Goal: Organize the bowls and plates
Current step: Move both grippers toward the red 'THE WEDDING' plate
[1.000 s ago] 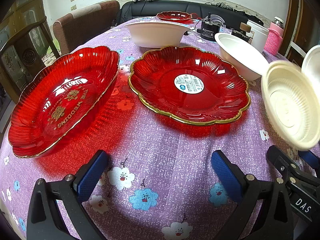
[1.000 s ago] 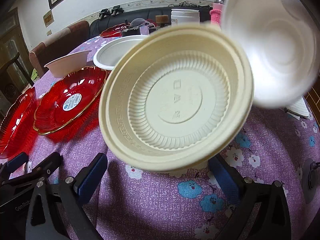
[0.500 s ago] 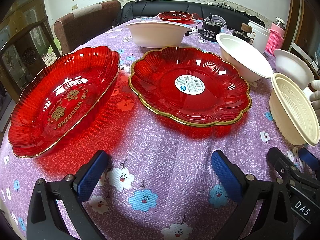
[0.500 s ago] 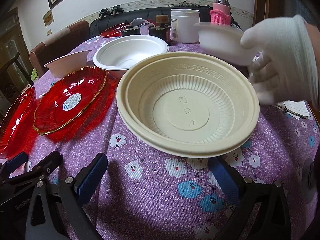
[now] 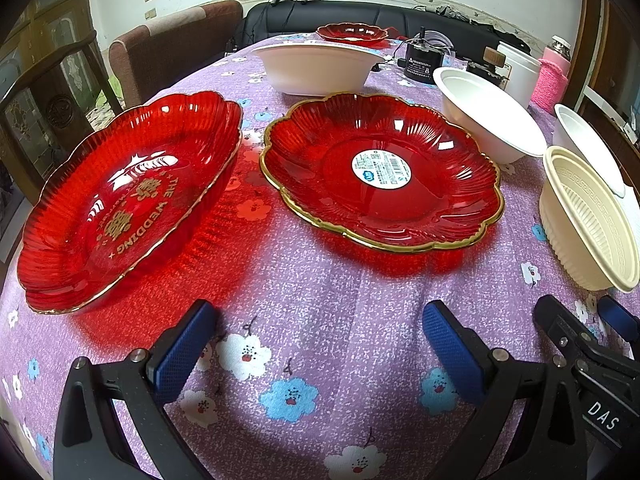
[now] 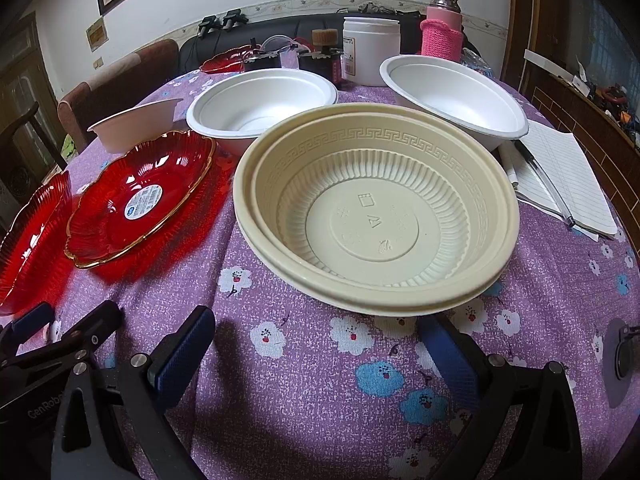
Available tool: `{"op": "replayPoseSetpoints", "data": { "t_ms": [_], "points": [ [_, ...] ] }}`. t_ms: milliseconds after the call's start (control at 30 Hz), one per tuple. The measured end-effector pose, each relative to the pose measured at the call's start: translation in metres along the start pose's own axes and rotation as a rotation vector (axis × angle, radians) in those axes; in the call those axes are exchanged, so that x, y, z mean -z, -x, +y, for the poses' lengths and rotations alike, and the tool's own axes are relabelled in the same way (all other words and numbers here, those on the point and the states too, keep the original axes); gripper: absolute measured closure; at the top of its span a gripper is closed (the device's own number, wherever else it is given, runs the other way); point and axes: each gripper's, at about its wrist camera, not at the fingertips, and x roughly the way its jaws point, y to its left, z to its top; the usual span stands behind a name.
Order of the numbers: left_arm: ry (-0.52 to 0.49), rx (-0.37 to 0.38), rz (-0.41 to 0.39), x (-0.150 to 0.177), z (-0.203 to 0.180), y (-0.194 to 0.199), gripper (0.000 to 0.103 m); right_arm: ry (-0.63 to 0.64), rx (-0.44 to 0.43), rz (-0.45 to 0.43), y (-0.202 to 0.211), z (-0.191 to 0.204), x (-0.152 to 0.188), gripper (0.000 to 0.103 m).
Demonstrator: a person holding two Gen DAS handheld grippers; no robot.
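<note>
Right wrist: ribbed cream bowl (image 6: pixel 376 216)

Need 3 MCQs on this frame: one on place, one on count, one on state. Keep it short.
1. Where does the cream bowl sit?
A. on a red plate
B. on the tablecloth, in front of the right gripper
C. inside a white bowl

2. How many white bowls does the right wrist view show?
A. one
B. five
C. three

3. What state is the left gripper in?
A. open, holding nothing
B. shut on a plate
C. shut on the cream bowl

Answers:
1 B: the cream bowl rests on the tablecloth just beyond the right gripper, clear of the stickered plate.
2 C: one at far left, one in the middle, one at right.
3 A: its blue pads stand wide apart with only cloth between them.
</note>
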Motion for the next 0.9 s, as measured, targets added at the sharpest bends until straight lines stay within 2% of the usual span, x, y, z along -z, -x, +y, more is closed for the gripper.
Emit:
{"op": "replayPoseSetpoints", "data": {
  "t_ms": [300,400,500,700,833,900],
  "points": [
    [0.031,-0.027,-0.001,0.002,0.002,0.001,0.0,0.03,0.036,0.014,-0.002,0.004,0.001,0.0],
    [0.032,-0.026,0.02,0.002,0.004,0.001,0.0,0.026,0.044,0.015,-0.003,0.005,0.0,0.0],
    [-0.002,-0.007,0.05,0.007,0.004,0.004,0.0,0.017,0.043,0.019,-0.003,0.005,0.0,0.0],
    [-0.052,0.022,0.072,0.028,-0.002,0.021,0.0,0.028,0.046,0.087,0.003,0.005,0.005,0.0],
    [-0.145,0.098,0.122,0.04,-0.004,0.033,0.0,0.028,0.047,0.096,0.01,0.006,0.014,0.0],
    [-0.156,0.133,0.1,0.047,-0.002,0.046,0.0,0.021,0.052,0.083,0.014,0.005,0.019,0.0]
  ]
}}
